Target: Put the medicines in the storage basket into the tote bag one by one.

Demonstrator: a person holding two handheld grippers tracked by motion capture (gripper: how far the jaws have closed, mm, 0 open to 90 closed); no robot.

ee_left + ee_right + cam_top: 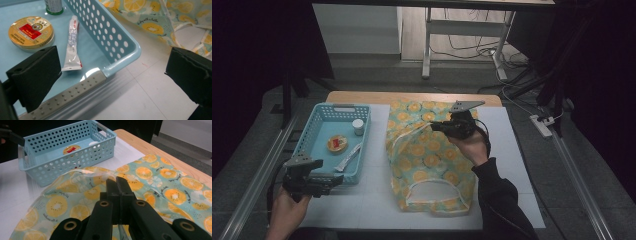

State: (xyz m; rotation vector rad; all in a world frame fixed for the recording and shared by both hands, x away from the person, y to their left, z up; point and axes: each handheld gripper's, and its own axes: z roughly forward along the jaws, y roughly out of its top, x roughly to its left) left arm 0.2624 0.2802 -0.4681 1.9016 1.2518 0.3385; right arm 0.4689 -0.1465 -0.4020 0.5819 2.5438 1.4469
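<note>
A cloth bag [427,160] printed with orange slices lies in the middle of the table, white handle toward me. My right gripper [434,126] is over its far part, jaws shut on a raised fold of the bag's rim [100,173]; the closed tips [117,181] meet right at the fabric. A blue perforated basket [312,125] at the left holds a round gold tin [31,31], a white tube [72,45] and a small bottle [358,126]. My left gripper [337,182] hovers open at the basket's near right corner [117,37], nothing between its pads.
A white mat [372,200] covers the wooden table [412,96]. Metal rails run along both sides. Beyond the far edge stand table legs and loose cables [472,50] on the floor; a power strip [542,125] lies at the right.
</note>
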